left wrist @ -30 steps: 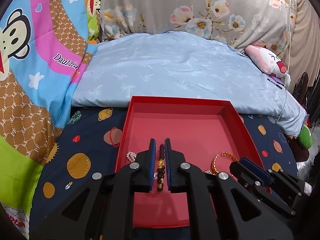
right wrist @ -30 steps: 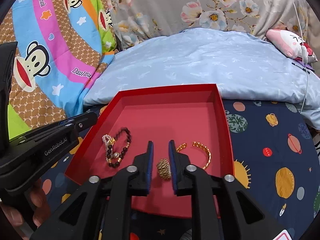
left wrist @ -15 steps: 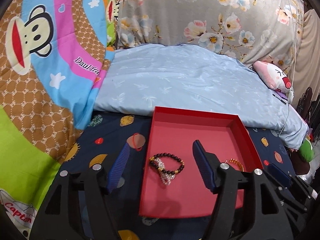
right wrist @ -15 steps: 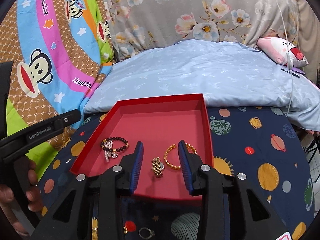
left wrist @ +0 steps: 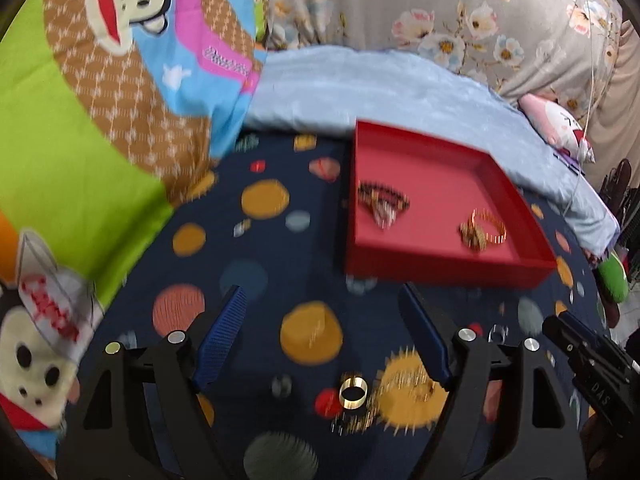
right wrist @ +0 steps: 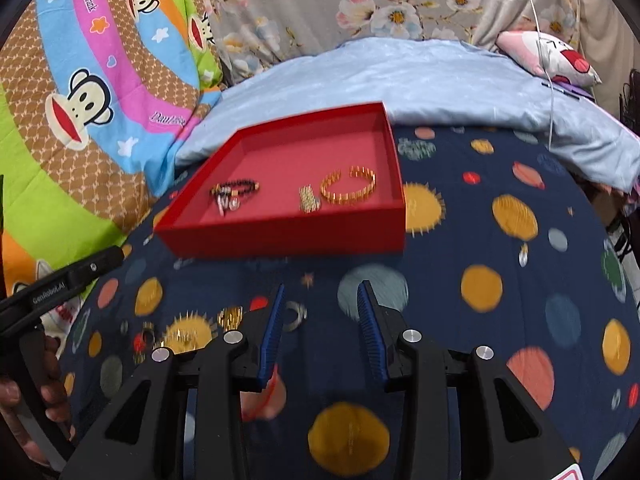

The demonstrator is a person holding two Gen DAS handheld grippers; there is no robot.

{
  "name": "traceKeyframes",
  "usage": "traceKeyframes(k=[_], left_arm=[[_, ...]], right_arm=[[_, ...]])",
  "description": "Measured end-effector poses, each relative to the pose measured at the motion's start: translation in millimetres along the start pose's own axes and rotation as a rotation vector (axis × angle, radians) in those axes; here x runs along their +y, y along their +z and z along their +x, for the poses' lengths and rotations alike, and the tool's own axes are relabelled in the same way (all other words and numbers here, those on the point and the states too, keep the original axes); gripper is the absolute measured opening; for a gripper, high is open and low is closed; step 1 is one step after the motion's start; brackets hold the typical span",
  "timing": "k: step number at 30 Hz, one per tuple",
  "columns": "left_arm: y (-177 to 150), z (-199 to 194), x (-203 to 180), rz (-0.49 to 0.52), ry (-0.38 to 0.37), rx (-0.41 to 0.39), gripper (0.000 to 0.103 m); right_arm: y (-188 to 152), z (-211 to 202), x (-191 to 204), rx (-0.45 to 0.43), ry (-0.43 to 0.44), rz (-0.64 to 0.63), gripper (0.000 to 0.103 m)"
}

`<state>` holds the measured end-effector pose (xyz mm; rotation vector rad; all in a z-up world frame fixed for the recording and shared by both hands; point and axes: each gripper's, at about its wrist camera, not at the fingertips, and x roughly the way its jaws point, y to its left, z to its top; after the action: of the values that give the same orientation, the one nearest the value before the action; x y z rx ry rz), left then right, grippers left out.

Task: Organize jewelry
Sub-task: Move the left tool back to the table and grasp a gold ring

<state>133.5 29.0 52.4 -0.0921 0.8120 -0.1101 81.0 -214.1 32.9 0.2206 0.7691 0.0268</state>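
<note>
A: Step? Both empty: left gripper (left wrist: 322, 344) jaws just spread wide, right gripper (right wrist: 320, 328) parted. Beaded bracelet (right wrist: 234, 192) and gold bangle (right wrist: 349, 186) lie inside red tray (right wrist: 280, 236).

B: Next, gold ring (left wrist: 352, 391), in front of tray between the left jaws: lower, close.

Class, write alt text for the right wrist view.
An open right gripper hovers over a planet-print bedsheet, nothing between its fingers. Ahead, a red tray holds a dark bead bracelet, a gold bangle and a small gold piece.
</note>
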Motion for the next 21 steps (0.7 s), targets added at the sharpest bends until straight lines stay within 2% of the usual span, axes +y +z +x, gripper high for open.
traceKeyframes(k=[4, 8, 11, 12, 16, 18, 21], left_arm=[[-28, 5, 3, -0.001, 0.014, 0.047, 0.076], [-40, 10, -3, 0.017, 0.029, 0.055, 0.076], [-43, 15, -12, 0.047, 0.044, 0.055, 0.075], [-44, 17, -14, 0.055, 0.046, 0.056, 0.073], [-49, 27, -21, 0.08, 0.042, 0.087, 0.056], [-50, 28, -22, 0.084, 0.047, 0.089, 0.054], [-50, 28, -21, 0.079, 0.046, 0.084, 0.044]], right_arm=[[-26, -3, 1, 0.037, -0.004, -0.001, 0.037], [-43, -4, -1, 0.063, -0.009, 0.006, 0.036], [-44, -9, -1, 0.043, -0.011, 0.0, 0.037], [-44, -8, 0, 0.046, -0.011, 0.0, 0.037], [-43, -6, -2, 0.052, -0.004, 0.013, 0.037], [-44, -4, -2, 0.058, -0.004, 0.014, 0.037], [-44, -3, -1, 0.064, -0.002, 0.015, 0.037]])
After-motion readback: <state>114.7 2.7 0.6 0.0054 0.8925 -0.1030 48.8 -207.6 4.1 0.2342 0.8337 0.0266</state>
